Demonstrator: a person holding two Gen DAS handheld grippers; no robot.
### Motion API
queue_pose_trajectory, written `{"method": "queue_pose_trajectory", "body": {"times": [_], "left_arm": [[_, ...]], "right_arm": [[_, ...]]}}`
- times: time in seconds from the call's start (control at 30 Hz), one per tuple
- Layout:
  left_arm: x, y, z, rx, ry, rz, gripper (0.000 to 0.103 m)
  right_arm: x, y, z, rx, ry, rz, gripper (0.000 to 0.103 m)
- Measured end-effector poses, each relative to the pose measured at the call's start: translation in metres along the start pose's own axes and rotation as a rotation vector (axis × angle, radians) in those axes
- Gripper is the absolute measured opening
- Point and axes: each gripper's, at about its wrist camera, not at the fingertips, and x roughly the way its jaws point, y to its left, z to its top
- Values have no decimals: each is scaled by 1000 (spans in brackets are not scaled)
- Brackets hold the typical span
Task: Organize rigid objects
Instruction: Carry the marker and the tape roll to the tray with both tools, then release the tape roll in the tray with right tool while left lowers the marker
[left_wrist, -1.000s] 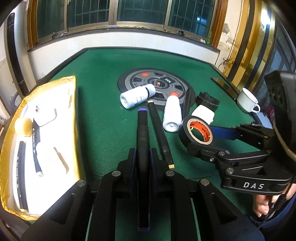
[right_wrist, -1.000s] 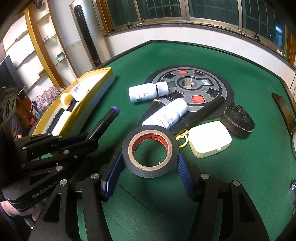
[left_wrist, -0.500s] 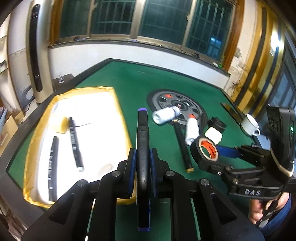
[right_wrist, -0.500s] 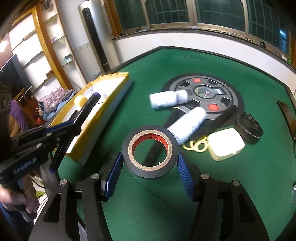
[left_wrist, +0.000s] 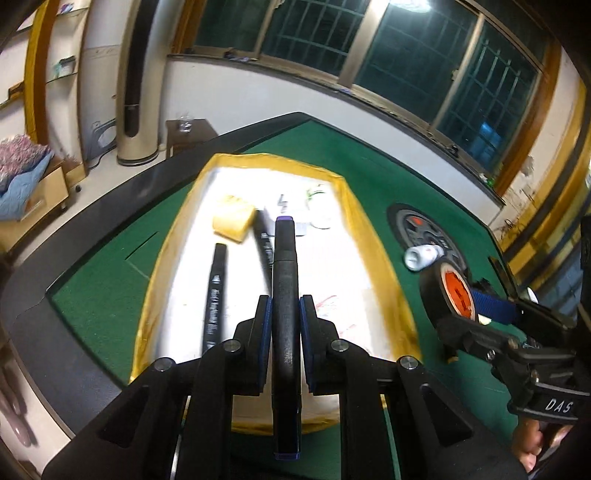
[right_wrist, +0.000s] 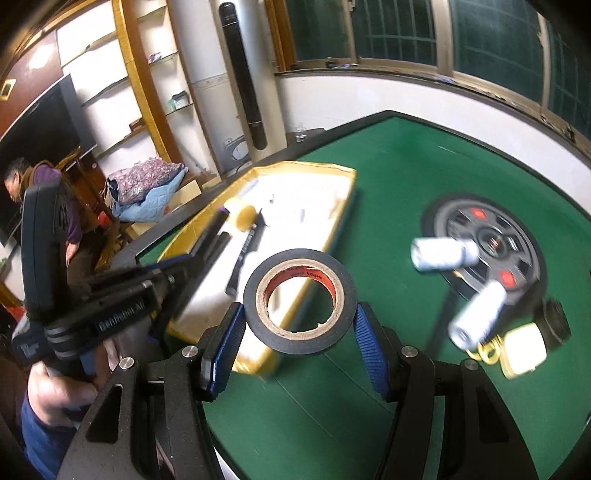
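Note:
My left gripper (left_wrist: 284, 314) is shut on a black marker with a purple tip (left_wrist: 284, 266) and holds it above the yellow-rimmed white tray (left_wrist: 373, 240). My right gripper (right_wrist: 298, 325) is shut on a black tape roll with a red core (right_wrist: 299, 299), held above the tray's near corner (right_wrist: 258, 363). The tape roll also shows in the left wrist view (left_wrist: 448, 295). Two black markers (left_wrist: 214, 295) and a yellow sponge (left_wrist: 232, 219) lie in the tray.
On the green felt table (right_wrist: 388, 221) lie two white bottles (right_wrist: 441, 253), a white box (right_wrist: 522, 350), a black lid (right_wrist: 557, 321) and a round grey centre plate (right_wrist: 491, 240). A person stands at the left by shelves.
Both grippers have swung left with their loads. The marker is now over the tray and the tape roll over the tray's near corner.

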Motion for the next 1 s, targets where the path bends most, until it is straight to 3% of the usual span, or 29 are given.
{"method": "queue_pose_trajectory", "body": {"times": [0.33,0.6,1.0], "left_arm": [[13,17,-3,-25,18,27,13],[22,15,-6,-14,36,34,13],[24,22,-7,-37,59,31,14]], "right_arm": [[71,18,40,-4,90,-75,55],[86,21,51,-28,96,-131,55],[103,18,58,-22,133,-127,56]]}}
